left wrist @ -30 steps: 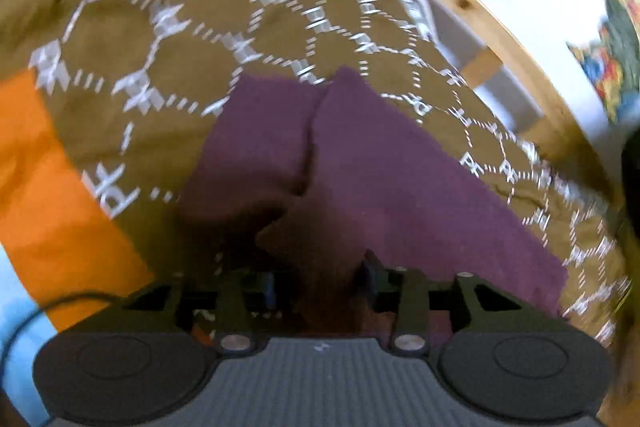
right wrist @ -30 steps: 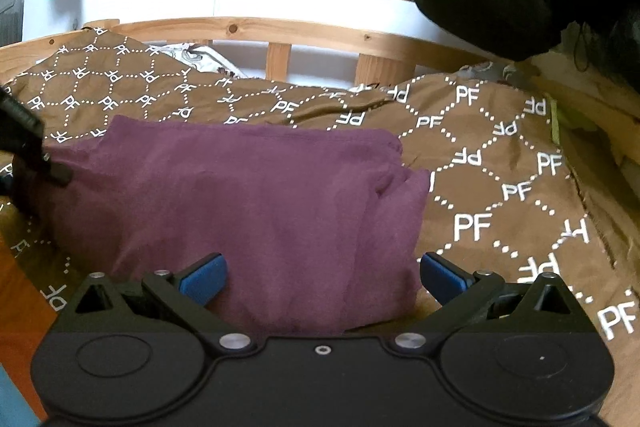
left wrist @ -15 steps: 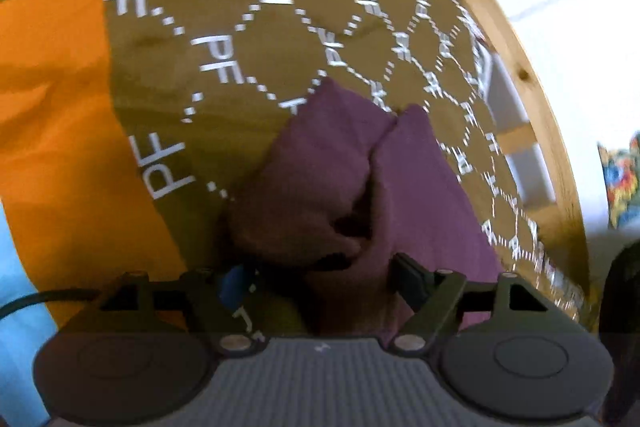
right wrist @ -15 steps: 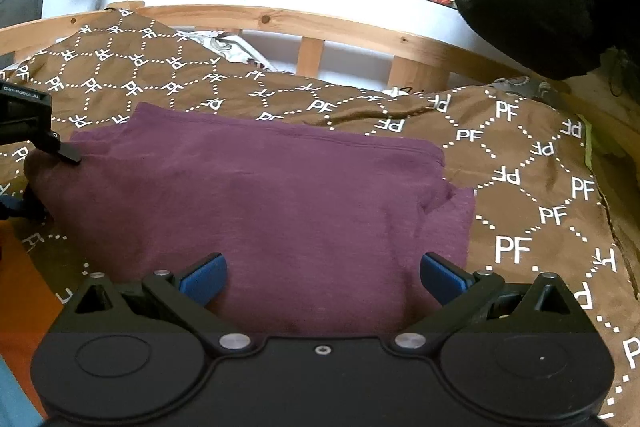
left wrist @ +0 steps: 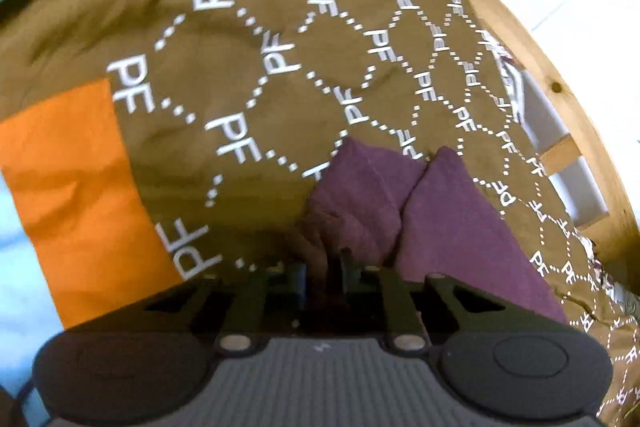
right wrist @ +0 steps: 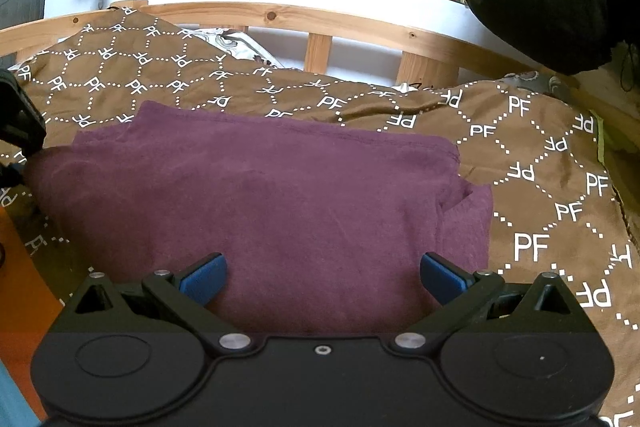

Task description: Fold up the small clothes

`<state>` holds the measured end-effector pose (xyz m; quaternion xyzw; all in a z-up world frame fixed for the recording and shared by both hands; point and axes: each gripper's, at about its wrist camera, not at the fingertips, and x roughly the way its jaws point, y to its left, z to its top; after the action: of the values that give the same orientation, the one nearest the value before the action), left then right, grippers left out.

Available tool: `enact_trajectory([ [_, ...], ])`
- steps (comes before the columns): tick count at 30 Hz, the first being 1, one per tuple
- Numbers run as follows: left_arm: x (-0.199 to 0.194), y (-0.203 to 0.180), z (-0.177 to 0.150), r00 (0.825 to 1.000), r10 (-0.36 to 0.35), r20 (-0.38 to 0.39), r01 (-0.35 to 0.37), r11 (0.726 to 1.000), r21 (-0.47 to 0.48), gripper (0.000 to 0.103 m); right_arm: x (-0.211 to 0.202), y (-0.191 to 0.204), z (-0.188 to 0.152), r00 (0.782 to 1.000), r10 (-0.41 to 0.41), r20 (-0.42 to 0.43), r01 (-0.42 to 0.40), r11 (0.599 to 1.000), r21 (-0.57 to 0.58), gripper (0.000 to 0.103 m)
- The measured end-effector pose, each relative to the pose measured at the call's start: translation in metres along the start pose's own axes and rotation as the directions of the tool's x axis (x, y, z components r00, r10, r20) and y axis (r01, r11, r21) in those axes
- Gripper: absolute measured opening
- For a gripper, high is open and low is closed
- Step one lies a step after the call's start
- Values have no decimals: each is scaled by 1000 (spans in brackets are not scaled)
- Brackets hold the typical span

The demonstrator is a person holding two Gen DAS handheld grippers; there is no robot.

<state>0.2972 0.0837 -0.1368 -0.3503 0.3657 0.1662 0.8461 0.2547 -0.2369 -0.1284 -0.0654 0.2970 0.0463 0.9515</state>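
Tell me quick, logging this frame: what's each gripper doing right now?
Left gripper: closed on an edge of the purple garment.
Right gripper: open, holding nothing, fingers spread over the garment.

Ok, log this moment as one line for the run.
left gripper: shut on purple garment corner | right gripper: open over garment | garment: folded on brown bedspread
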Motion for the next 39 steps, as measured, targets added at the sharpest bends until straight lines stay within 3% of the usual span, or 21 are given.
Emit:
enact_trajectory([
  [8,-29,-42,8,986,-108,127,81,977,196,8,1,-8,-5,1000,-4,2,4,999,34,103],
  [13,-48,-98,3,960,-253,120,191,906,378,7,-8,-16,-5,999,-16,30,15,1000,25,103],
  [19,-70,-174,-32,917,-399,-18,347,770,535,7,-29,-41,-8,997,-61,52,59,998,27,103],
  [24,-81,-216,-96,881,-436,-183,435,595,676,7,-42,-70,-21,991,-129,32,127,990,62,102],
  [28,-76,-223,-152,874,-405,-269,446,447,776,7,-46,-95,-37,986,-167,5,165,978,127,103],
  [30,-71,-222,-168,873,-376,-310,459,421,782,8,-48,-107,-45,985,-173,-6,171,969,176,103],
  [34,-64,-212,-191,874,-333,-352,469,398,788,11,-47,-127,-53,989,-143,-31,146,958,248,102],
  [35,-62,-209,-192,871,-329,-365,478,391,787,15,-48,-129,-53,991,-133,-29,136,956,260,102],
  [39,-69,-198,-200,860,-335,-385,494,358,793,67,-46,-129,-53,991,-129,-27,131,958,255,102],
])
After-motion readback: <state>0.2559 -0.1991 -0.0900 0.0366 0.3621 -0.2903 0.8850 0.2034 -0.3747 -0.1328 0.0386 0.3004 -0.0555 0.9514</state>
